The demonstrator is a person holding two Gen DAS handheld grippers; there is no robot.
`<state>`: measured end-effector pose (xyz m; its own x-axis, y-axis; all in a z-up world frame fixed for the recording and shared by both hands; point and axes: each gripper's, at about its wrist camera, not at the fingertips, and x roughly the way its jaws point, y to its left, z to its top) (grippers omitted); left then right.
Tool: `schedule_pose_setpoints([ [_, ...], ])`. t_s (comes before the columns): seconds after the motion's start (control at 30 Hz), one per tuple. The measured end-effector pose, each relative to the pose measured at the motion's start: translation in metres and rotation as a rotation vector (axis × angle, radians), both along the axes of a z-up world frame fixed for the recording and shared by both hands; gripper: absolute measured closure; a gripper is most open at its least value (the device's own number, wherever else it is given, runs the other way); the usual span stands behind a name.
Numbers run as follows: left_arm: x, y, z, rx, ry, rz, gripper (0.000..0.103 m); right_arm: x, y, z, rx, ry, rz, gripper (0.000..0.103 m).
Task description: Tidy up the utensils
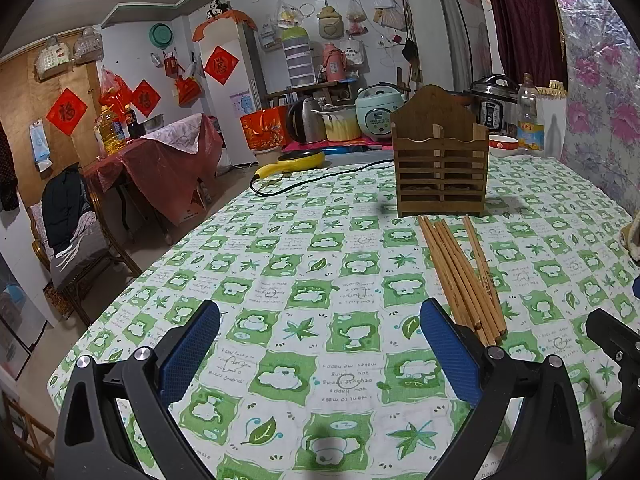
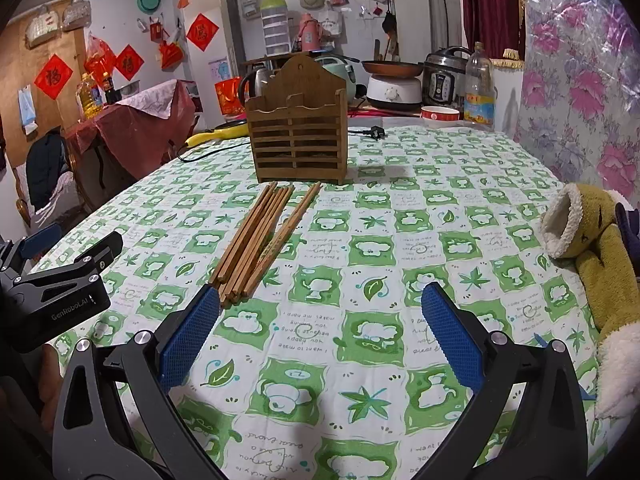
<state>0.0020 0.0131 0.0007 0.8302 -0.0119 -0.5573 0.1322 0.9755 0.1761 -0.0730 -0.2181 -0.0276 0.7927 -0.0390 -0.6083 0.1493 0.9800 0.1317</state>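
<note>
Left gripper (image 1: 320,320) released, jaws spread wide, nothing between the blue pads, hovering over the green-and-white tablecloth (image 1: 300,280). Chopsticks (image 1: 460,276) lie in a loose bundle just ahead and right of its right finger, near ends beside that pad, not gripped. Right gripper (image 2: 320,304) also released, jaws wide, empty. Same chopsticks (image 2: 260,244) sit ahead-left of it, near ends just beside the left pad tip; contact can't be told. One or two sticks splay to the right of the bundle. Wooden slatted holder (image 2: 298,140) stands upright farther ahead, beyond the far chopstick tips, both compartments look empty. Yellow plush slipper (image 2: 592,232) lies far right of the right gripper.
</note>
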Motion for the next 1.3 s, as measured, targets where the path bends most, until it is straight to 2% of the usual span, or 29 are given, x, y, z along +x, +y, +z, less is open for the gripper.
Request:
schedule_pose_setpoints([
  [0.43,0.000,0.000,0.000,0.000,0.002,0.000,0.005,0.000,-0.002,-0.002,0.018,0.002,0.001,0.005],
  [0.7,0.002,0.000,-0.009,-0.003,0.031,-0.016,0.005,-0.001,-0.003,-0.001,0.028,0.003,0.006,0.005],
  [0.77,0.007,0.001,-0.011,-0.012,0.072,-0.033,0.005,0.002,-0.006,-0.002,0.051,0.015,0.016,0.005],
  [0.87,0.023,0.004,-0.016,-0.031,0.173,-0.073,0.005,0.016,-0.015,-0.007,0.111,0.099,0.056,0.005],
  [0.9,0.029,0.004,-0.018,-0.025,0.206,-0.080,0.005,0.023,-0.021,-0.007,0.129,0.136,0.050,0.005],
  [1.0,0.047,0.003,-0.019,0.005,0.255,-0.065,0.005,0.042,-0.035,-0.004,0.221,0.172,0.043,0.005],
  [1.13,0.072,-0.009,-0.010,-0.071,0.356,-0.141,0.005,0.070,-0.038,0.000,0.320,0.198,0.077,0.005],
  [1.2,0.085,-0.019,-0.014,-0.106,0.413,-0.176,0.005,0.085,-0.034,-0.004,0.327,0.205,0.073,0.005],
  [1.3,0.098,-0.037,-0.030,-0.087,0.459,-0.168,0.005,0.097,-0.031,-0.015,0.290,0.198,0.040,0.005],
])
